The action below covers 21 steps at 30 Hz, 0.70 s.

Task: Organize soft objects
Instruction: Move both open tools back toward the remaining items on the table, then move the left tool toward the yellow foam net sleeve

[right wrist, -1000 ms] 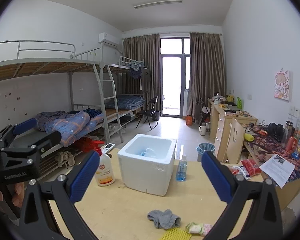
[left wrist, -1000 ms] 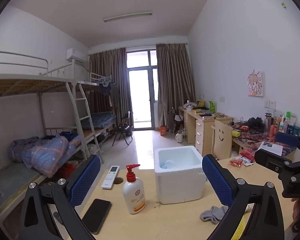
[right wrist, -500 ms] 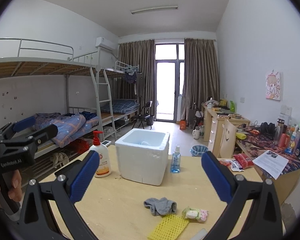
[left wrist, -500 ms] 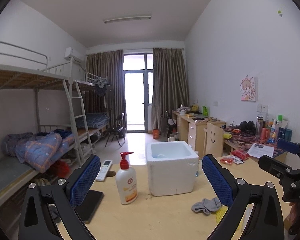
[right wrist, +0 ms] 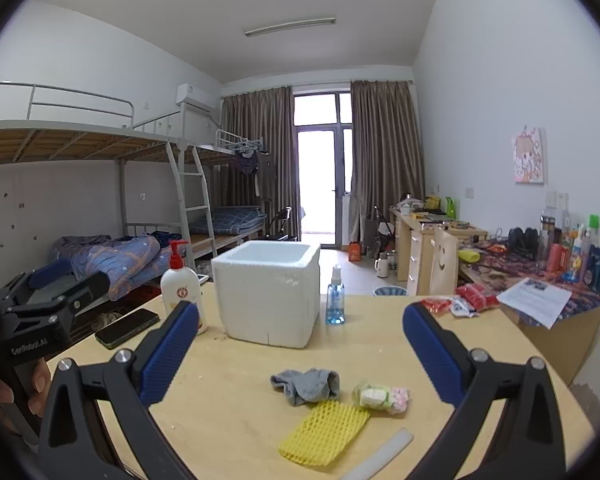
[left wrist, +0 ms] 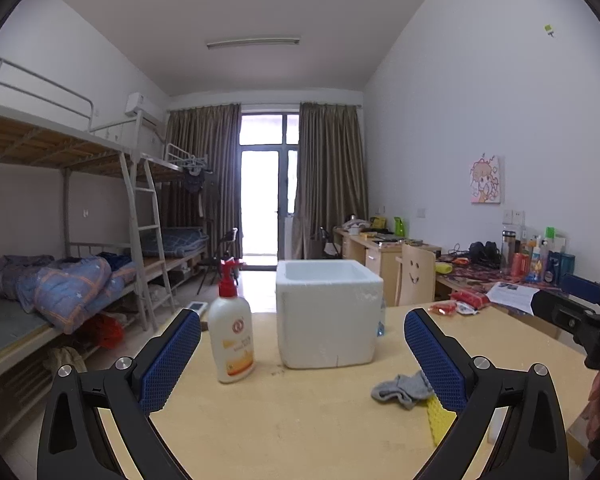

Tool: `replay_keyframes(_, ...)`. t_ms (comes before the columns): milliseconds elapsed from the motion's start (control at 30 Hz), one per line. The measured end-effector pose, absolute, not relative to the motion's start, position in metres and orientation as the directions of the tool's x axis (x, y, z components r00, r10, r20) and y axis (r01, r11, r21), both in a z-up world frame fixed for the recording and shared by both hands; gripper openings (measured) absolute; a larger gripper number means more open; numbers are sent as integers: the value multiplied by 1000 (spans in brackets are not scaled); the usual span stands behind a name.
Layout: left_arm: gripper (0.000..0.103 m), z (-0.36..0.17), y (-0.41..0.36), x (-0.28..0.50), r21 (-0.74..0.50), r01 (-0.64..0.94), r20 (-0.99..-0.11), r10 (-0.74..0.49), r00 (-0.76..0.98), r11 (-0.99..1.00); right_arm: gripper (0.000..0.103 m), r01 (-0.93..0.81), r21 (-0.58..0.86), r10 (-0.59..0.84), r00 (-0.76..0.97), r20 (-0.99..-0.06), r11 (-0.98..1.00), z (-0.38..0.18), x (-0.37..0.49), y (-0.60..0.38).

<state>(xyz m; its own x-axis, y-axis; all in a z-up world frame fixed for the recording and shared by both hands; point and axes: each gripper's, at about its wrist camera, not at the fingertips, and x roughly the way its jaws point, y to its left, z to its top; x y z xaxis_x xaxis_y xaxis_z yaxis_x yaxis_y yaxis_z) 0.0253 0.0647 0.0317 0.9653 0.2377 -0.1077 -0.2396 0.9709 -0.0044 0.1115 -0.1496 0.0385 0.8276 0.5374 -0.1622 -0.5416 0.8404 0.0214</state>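
A grey sock (right wrist: 306, 385) lies crumpled on the wooden table (right wrist: 236, 412), also in the left wrist view (left wrist: 402, 389). Beside it lie a yellow foam net (right wrist: 324, 432) and a small pastel sponge pack (right wrist: 381, 395). A white foam box (right wrist: 268, 292) stands open-topped behind them, also in the left wrist view (left wrist: 328, 314). My right gripper (right wrist: 300, 356) is open and empty, above the sock. My left gripper (left wrist: 302, 360) is open and empty, facing the box; the sock is near its right finger.
A lotion pump bottle (left wrist: 231, 336) stands left of the box. A blue spray bottle (right wrist: 335, 304) stands right of it. A black phone (right wrist: 127, 327) lies at the table's left edge. Red snack packs (right wrist: 460, 302) and a paper (right wrist: 534, 304) lie at the far right. A white strip (right wrist: 380, 454) lies near the front.
Both grippers have dropped lower and drawn back from the box. The sock, foam net and sponge pack now show fully in the right wrist view. Both stay open.
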Motion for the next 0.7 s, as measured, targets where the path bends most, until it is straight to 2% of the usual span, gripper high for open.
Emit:
replay_keyframes(200, 102, 15, 67, 19, -19, -232, -128, 228, 965, 972, 103, -514, -15, 504, 847, -167, 858, 14, 106, -154)
replay_keyframes(700, 102, -31, 57, 5, 1, -197, -198, 193, 961, 980, 103, -562, 51, 560, 805, -196, 826, -21, 89, -160)
